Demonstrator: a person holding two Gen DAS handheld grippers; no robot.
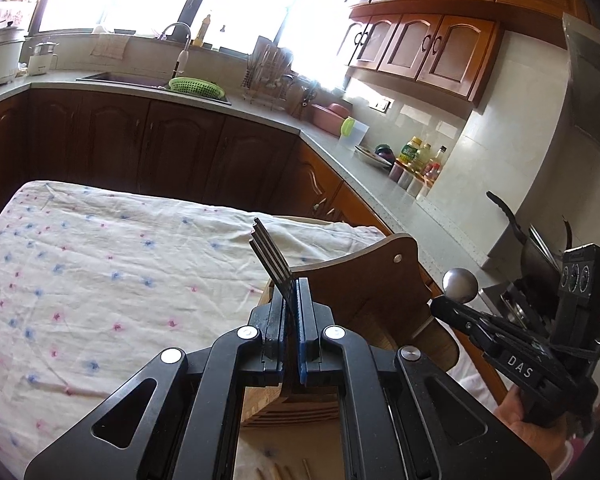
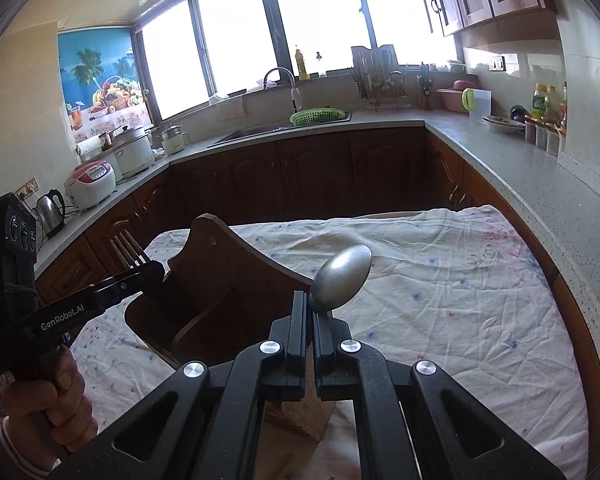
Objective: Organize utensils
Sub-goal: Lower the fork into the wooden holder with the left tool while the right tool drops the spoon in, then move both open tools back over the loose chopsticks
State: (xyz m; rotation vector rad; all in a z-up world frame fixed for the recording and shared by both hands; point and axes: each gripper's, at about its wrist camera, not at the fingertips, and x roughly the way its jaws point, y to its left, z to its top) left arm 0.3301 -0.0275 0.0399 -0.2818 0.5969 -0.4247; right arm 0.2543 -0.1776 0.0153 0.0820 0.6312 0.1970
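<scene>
Left gripper clamps fork (upright) — tablecloth beyond.

In front of me the table is covered all over by a wrinkled cream cloth printed with small blue and pink flowers. On the cloth stands a brown wooden holder with curved sides and a round screw head near its top edge. At the very bottom of the left view a few pale wooden sticks lie on the cloth close to me; what they are I cannot tell.
</scene>
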